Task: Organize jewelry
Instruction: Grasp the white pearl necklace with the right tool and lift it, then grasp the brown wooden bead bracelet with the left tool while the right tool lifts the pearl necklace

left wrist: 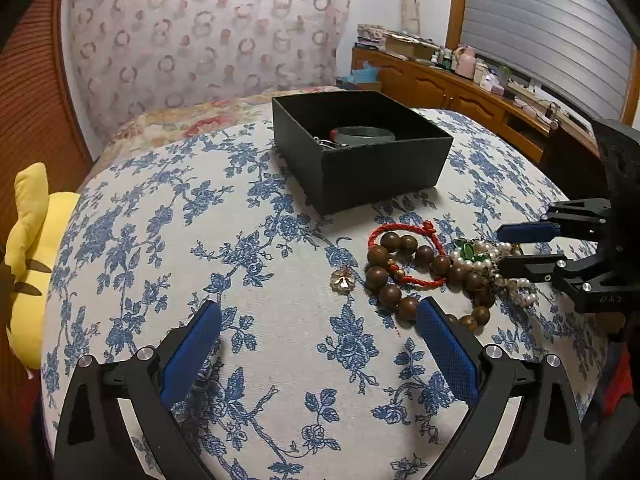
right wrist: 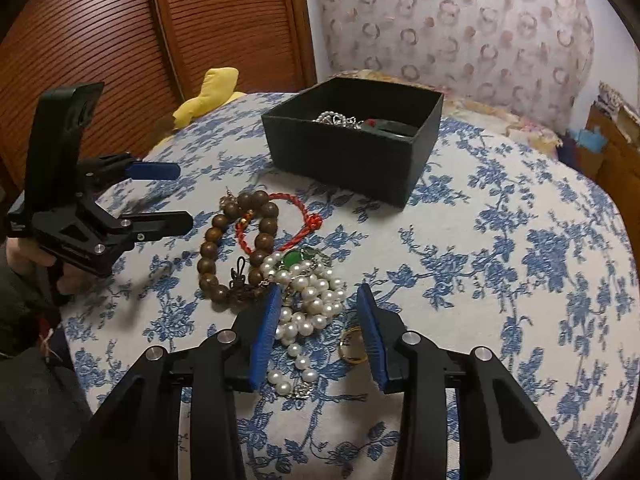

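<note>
A black open box sits on the blue-flowered cloth and holds a dark bangle and a silver chain. In front of it lies a jewelry pile: a brown wooden bead bracelet, a red cord bracelet, a pearl necklace with a green stone, a gold ring and a small flower brooch. My right gripper is open, its jaws straddling the pearls. My left gripper is open and empty, left of the pile.
A yellow plush toy lies at the table's edge. A wooden louvred door stands behind. A patterned cushion and a cluttered wooden sideboard stand beyond the table.
</note>
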A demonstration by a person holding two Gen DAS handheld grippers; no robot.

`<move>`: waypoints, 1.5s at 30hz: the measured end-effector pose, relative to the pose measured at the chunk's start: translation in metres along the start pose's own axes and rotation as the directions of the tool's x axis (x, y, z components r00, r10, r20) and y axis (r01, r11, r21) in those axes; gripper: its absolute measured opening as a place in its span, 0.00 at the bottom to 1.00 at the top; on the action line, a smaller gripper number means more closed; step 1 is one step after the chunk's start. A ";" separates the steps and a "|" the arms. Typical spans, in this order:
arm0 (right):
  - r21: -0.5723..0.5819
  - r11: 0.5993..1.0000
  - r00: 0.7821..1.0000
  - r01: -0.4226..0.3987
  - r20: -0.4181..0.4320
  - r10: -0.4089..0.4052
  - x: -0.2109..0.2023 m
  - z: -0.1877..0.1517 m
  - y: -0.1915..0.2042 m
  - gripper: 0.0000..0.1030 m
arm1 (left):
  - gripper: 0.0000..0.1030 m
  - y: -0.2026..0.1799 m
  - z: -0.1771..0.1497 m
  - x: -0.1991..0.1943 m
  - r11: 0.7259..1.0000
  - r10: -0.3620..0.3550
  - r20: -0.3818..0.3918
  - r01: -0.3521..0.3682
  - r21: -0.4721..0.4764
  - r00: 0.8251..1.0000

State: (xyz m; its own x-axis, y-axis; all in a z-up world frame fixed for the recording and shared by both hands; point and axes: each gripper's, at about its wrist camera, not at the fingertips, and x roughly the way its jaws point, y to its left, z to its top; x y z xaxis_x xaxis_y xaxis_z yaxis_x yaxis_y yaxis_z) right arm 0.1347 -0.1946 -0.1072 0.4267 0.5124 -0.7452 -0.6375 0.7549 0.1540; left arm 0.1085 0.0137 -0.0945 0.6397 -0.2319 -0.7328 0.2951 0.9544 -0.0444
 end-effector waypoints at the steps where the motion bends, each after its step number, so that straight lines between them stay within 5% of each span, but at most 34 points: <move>1: 0.003 1.000 1.000 -0.008 0.001 0.008 -0.001 0.000 0.001 0.30 | 0.92 0.000 0.000 0.000 1.000 -0.001 0.002 0.001 -0.001 1.000; 3: 0.000 1.000 1.000 -0.011 0.002 0.011 -0.002 0.000 0.002 0.17 | 0.92 -0.001 0.000 -0.001 1.000 -0.005 0.003 0.005 -0.004 1.000; 9: -0.017 1.000 0.999 0.024 0.046 -0.023 -0.019 0.001 0.003 0.08 | 0.92 -0.001 -0.002 0.001 1.000 -0.003 -0.003 0.003 -0.015 1.000; 28: -0.008 0.993 0.962 0.117 0.249 -0.111 -0.089 0.026 -0.007 0.07 | 0.91 -0.016 0.003 0.000 0.997 -0.061 0.009 0.061 -0.047 0.998; 35: -0.025 0.991 0.942 0.133 0.313 -0.118 -0.113 0.040 -0.001 0.07 | 0.74 -0.021 0.003 0.002 0.996 -0.078 0.008 0.078 -0.042 0.997; 45: -0.031 0.983 0.902 0.180 0.404 -0.152 -0.147 0.061 0.002 0.07 | 0.62 -0.026 0.003 0.002 0.995 -0.096 0.008 0.096 -0.039 0.995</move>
State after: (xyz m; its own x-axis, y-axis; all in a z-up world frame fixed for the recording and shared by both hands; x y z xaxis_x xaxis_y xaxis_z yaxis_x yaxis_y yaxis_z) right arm 0.1093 -0.2436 0.0424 0.7409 0.5126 -0.4339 -0.5701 0.8215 -0.0029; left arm 0.1043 -0.0121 -0.0924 0.6145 -0.3238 -0.7194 0.3273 0.9344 -0.1410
